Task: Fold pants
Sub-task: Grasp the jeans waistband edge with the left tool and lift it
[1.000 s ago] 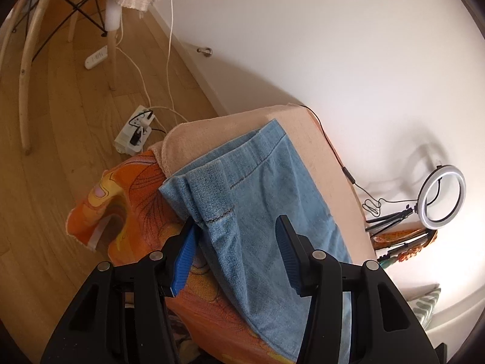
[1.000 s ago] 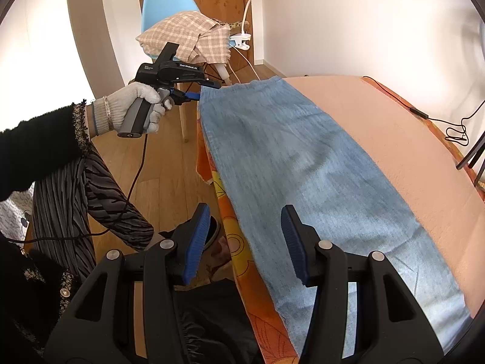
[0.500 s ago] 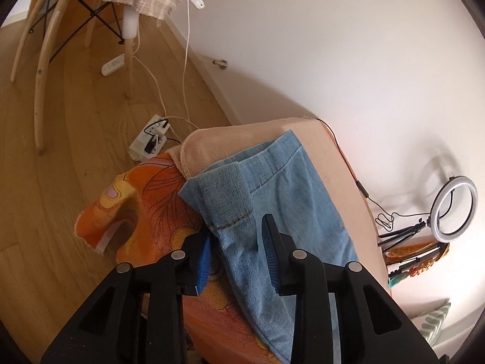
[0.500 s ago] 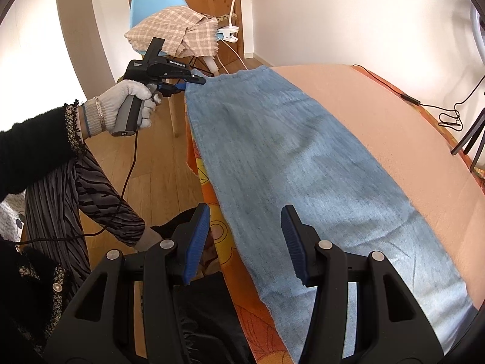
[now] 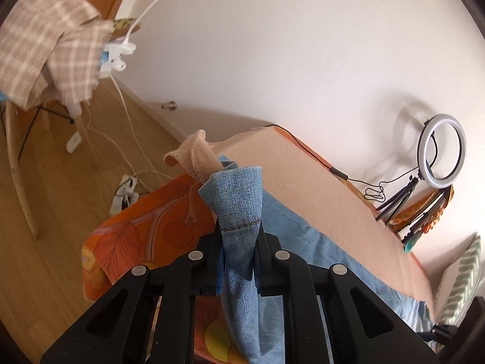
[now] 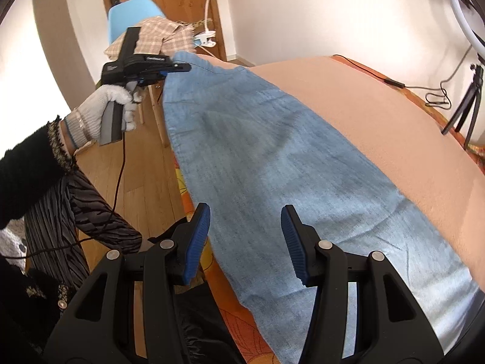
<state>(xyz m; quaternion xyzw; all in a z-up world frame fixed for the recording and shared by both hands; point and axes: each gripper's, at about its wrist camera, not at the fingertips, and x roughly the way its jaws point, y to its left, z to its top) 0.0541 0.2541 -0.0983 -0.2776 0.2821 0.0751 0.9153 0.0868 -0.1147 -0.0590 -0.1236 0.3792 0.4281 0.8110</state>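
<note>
Now | left gripper point(image 5: 238, 261) clamped on pants point(image 6: 272, 163) hem, raised at bed point(image 6: 379, 115) corner | right gripper point(image 6: 245, 242) jaws apart, hovering over denim.

From my left wrist view, the left gripper's point(image 5: 237, 261) pads are buried under bunched jeans point(image 5: 239, 212). The jeans run off the lower edge in both views. The blue chair point(image 6: 133, 15) is mostly covered by a checked cloth point(image 6: 154, 38). The ring light point(image 6: 466, 9) is cut by the frame edge.
</note>
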